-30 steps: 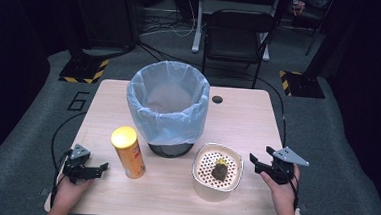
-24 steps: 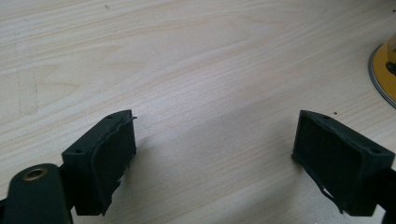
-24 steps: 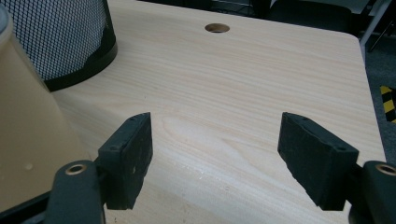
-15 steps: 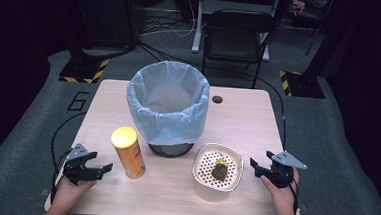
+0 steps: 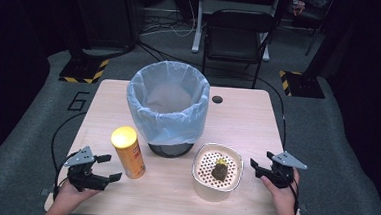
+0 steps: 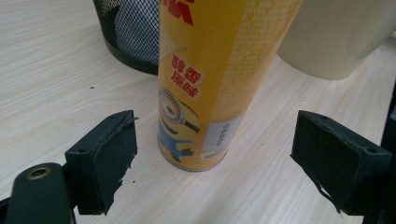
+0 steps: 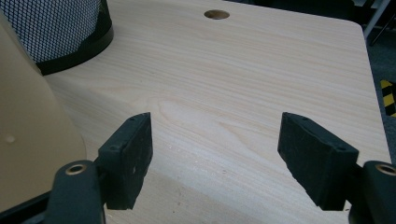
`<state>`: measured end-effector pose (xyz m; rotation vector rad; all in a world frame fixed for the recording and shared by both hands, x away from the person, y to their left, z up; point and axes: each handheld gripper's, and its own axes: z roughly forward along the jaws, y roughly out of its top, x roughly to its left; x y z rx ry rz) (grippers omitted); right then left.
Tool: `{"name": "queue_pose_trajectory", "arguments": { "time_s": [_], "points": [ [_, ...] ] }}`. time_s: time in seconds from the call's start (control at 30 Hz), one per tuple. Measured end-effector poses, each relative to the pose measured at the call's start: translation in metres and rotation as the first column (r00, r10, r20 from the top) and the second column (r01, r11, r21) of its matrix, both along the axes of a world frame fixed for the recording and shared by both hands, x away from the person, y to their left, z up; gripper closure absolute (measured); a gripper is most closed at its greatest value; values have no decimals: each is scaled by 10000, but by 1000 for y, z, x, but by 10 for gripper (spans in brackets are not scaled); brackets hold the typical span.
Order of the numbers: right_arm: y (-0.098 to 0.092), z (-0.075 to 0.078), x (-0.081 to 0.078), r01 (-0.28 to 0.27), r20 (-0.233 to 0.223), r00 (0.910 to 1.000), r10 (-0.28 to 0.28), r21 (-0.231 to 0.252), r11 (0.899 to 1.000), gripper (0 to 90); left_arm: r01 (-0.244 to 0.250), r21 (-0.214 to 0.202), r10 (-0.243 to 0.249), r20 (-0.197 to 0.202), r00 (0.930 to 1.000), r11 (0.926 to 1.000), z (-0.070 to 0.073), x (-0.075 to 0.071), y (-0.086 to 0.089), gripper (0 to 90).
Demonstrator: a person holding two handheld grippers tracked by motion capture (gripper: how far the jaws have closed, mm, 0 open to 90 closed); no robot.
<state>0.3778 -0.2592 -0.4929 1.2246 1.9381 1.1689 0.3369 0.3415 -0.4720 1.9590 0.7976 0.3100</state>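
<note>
A yellow chip can [image 5: 128, 152] stands upright on the wooden table [image 5: 248, 121], just left of a black mesh bin [image 5: 167, 103] lined with a blue bag. My left gripper [image 5: 110, 167] hovers open at the front left, pointing at the can. In the left gripper view the can [image 6: 210, 79] stands just ahead of the pads, not between them. Its jaws have just closed a little and remain wide. My right gripper [image 5: 255, 169] is open and empty, right of a cream perforated bowl [image 5: 200, 160] holding a dark lump [image 5: 219, 170].
A round cable hole [image 5: 217, 99] lies behind the bin. A black chair [image 5: 238, 35] stands beyond the table's far edge. In the right gripper view, bare wood stretches ahead of the gripper [image 7: 215, 140], with the bowl wall [image 7: 32, 126] at left.
My left gripper has lifted off the table and swung toward the can, with its jaws slightly narrower. The right gripper has hardly moved.
</note>
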Motion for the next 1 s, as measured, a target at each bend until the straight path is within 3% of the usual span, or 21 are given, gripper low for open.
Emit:
{"name": "queue_pose_trajectory", "arguments": {
  "time_s": [0.07, 0.17, 0.2, 0.23, 0.53, 0.6, 0.63, 0.67, 0.7, 0.77, 0.8, 0.83, 0.87, 0.9, 0.93, 1.0],
  "points": [
    [0, 0, 0, -15, 7, 10000, 15, -25, 10000, 261, -161, -331, 153, -251, 9996, 9993, -1, 2, -5, 135],
    [0, 0, 0, 23, -1, 10000, -23, -10, 10000, 260, -105, -248, 99, -250, 9996, 9996, -3, 5, -7, 134],
    [0, 0, 0, 12, -1, 10000, -12, 22, 10000, 261, -165, -452, 135, -672, 9976, 9988, -5, 6, -11, 134],
    [0, 0, 0, -14, -19, 10000, 14, -1, 10000, 261, -299, -345, 270, -831, 9962, 9990, -6, 9, -17, 134],
    [-1, 2, -1, 55, 43, 10000, -55, 148, 9999, 261, -768, -713, 723, -633, 9954, 9945, -3, 18, -31, 136],
    [-2, 1, -1, 86, 40, 10000, -87, 222, 9997, 261, -617, -467, 590, -560, 9967, 9970, -3, 21, -32, 136],
    [-2, 1, -1, 138, 5, 9999, -138, 253, 9996, 261, -569, -316, 558, -324, 9979, 9979, -4, 22, -32, 137],
    [-2, 1, -1, 90, -16, 10000, -89, 231, 9997, 261, -736, -468, 711, -534, 9960, 9962, -5, 21, -34, 137],
    [-3, 0, 0, 44, 24, 10000, -45, 204, 9998, 261, -723, -379, 708, -400, 9967, 9967, -6, 21, -35, 138],
    [-3, 0, 0, 73, -54, 10000, -72, 216, 9997, 261, -644, -459, 621, -517, 9967, 9969, -7, 22, -36, 138],
    [-3, -1, 0, 86, -46, 10000, -85, 213, 9997, 261, -568, -282, 556, -410, 9976, 9980, -6, 23, -36, 138],
    [-3, -1, 0, 53, -81, 10000, -52, 177, 9998, 261, -629, -331, 619, -316, 9976, 9975, -7, 24, -37, 140],
    [-3, -1, 0, 56, -107, 9999, -55, 180, 9998, 261, -675, -554, 648, -484, 9967, 9962, -9, 24, -39, 141],
    [-3, -2, 0, 51, -74, 10000, -49, 238, 9997, 261, -568, -357, 558, -269, 9981, 9977, -9, 26, -38, 141],
    [-3, -2, 1, 53, -70, 10000, -51, 212, 9998, 261, -688, -435, 667, -501, 9965, 9967, -10, 25, -41, 143],
    [-4, -2, 1, 12, -83, 10000, -11, 164, 9999, 261, -680, -209, 670, -431, 9968, 9975, -12, 27, -42, 167]
  ]
}}
